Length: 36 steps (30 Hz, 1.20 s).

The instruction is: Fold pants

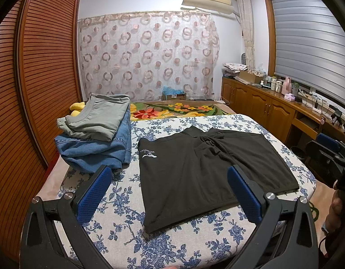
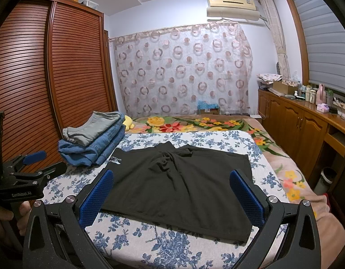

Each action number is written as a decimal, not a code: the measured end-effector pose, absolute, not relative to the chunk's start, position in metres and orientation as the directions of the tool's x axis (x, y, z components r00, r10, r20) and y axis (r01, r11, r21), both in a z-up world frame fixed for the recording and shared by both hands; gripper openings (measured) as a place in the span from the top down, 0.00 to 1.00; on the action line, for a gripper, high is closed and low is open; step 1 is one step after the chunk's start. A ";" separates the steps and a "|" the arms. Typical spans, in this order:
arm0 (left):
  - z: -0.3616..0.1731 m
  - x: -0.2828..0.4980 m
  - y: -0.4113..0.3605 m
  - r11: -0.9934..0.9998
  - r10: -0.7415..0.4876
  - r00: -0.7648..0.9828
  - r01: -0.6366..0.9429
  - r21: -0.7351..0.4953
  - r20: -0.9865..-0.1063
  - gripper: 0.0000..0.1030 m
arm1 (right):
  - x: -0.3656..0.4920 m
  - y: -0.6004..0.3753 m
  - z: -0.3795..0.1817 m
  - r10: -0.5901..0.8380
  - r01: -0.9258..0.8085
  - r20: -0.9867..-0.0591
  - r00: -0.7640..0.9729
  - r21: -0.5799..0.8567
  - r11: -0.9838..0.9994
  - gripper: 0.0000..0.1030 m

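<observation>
Black shorts (image 1: pixel 194 174) with a small white logo lie spread flat on the blue-flowered cloth (image 1: pixel 118 219) over the bed; they also show in the right wrist view (image 2: pixel 176 186). My left gripper (image 1: pixel 170 192) is open and empty, hovering above the near edge of the shorts. My right gripper (image 2: pixel 172 197) is open and empty, also above the near edge. The right gripper shows at the right edge of the left wrist view (image 1: pixel 329 154), and the left gripper at the left edge of the right wrist view (image 2: pixel 35 163).
A stack of folded clothes, grey (image 1: pixel 100 118) on blue denim (image 1: pixel 94 152), sits at the cloth's far left. A slatted wooden wardrobe (image 1: pixel 33 89) stands left. Wooden cabinets (image 1: pixel 262 105) with bottles line the right wall. A flowered blanket (image 2: pixel 194 123) lies beyond.
</observation>
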<state>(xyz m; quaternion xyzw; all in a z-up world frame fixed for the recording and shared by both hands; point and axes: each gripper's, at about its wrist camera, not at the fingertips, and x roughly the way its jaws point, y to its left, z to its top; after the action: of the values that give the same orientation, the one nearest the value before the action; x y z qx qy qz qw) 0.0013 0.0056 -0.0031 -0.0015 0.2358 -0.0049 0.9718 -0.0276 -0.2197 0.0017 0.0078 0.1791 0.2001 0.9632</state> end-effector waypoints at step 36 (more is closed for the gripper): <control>-0.008 0.006 0.008 1.000 -0.011 0.874 0.008 -0.008 -0.486 0.00 | -0.019 -0.219 -0.002 0.393 -0.389 -0.363 0.845 0.087 0.917 0.00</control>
<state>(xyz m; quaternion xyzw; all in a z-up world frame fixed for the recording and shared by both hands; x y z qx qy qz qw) 0.0058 0.0079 -0.0078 -0.0028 0.2511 -0.0047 0.9679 -0.0185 -0.2193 -0.0016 0.0049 0.1899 0.2036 0.9604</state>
